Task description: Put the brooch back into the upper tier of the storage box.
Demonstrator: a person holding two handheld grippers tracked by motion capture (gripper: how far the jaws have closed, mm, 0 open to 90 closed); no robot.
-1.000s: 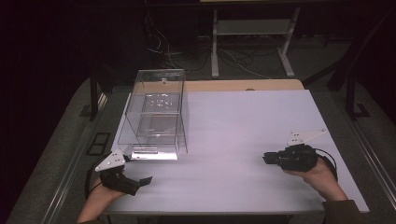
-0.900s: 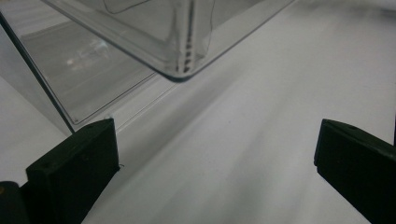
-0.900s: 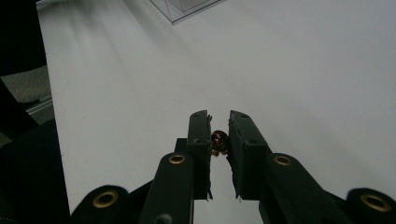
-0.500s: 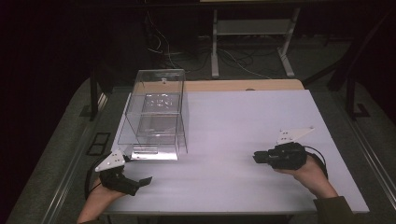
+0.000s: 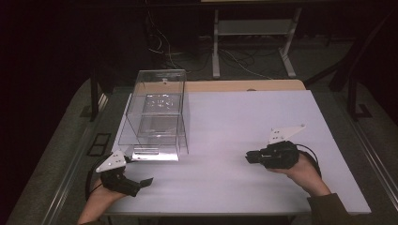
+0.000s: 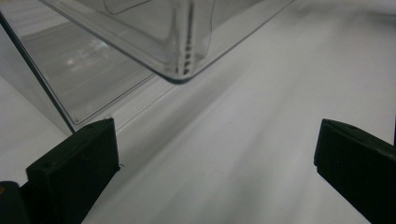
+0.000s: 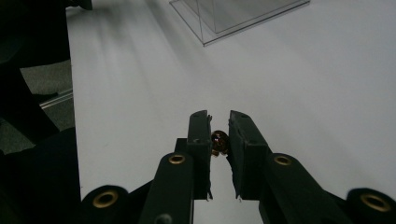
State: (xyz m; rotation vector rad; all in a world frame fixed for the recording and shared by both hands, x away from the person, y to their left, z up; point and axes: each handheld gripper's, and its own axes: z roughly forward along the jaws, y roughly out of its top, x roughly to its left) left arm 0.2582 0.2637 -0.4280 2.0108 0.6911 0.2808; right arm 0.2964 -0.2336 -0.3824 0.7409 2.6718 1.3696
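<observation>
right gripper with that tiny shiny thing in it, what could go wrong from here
1. The right gripper pinches a small dark shiny object between its pad tips; a slight slip could drop it onto the white table.
2. The clear box is hard to see, so the gripper could knock a wall.
3. The open left gripper sits beside the box and could nudge it.

The right gripper (image 7: 218,128) pinches a small brown, shiny object (image 7: 218,141) between its black jaws above the white table (image 7: 303,93); a clear box (image 7: 233,14) stands toward its far edge.
</observation>
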